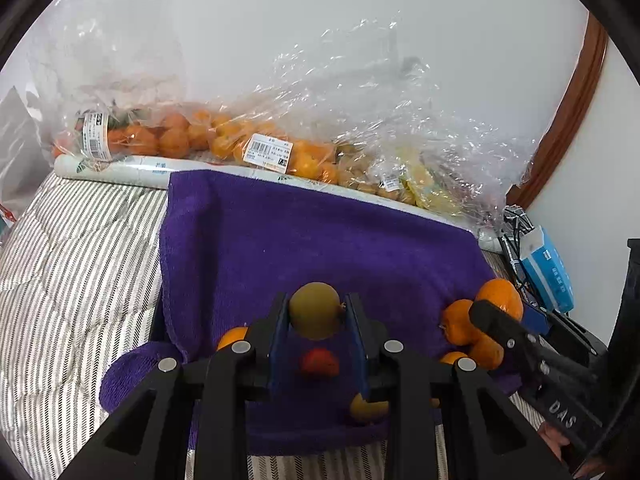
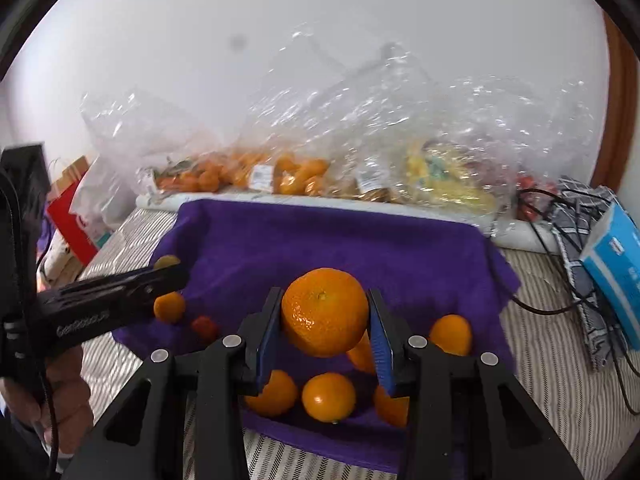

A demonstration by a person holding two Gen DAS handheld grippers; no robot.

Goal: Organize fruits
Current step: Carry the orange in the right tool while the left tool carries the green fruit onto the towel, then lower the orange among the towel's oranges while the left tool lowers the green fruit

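The left gripper (image 1: pixel 316 312), a black two-finger tool with blue pads, is closed nearly to its limit on a small round olive-green fruit (image 1: pixel 315 310), pinched between the pads and held clear above a purple terry towel (image 1: pixel 300 236). The right gripper (image 2: pixel 325 320), of the same build, has its jaws drawn in against a large round orange mandarin (image 2: pixel 325 311), which sits squarely between the blue pads and is likewise carried above the towel. The towel lies spread over a grey-and-white striped bed cover (image 1: pixel 72 240). On the towel below the left gripper rest a small red fruit (image 1: pixel 320 363), a second olive-green fruit (image 1: pixel 369 407) partly hidden by the right-hand finger, and a small orange fruit (image 1: pixel 233 335) at the left finger's outer side. Below and around the right gripper lies a cluster of loose orange mandarins (image 2: pixel 329 397), close together on the near right part of the towel, some touching. Along the white wall, behind the towel's far edge, stand clear crinkled plastic bags of orange citrus (image 1: pixel 188 140) bearing white price labels, next to a bag of pale yellow produce (image 2: pixel 448 184) whose kind cannot be determined. A white paper-wrapped roll (image 1: pixel 120 170) lies just in front of the bags. A blue-and-white carton (image 2: pixel 616 264) and black cables (image 2: pixel 560 240) occupy the bed's right side. A person's hand (image 2: pixel 60 408) grips the left tool's handle.
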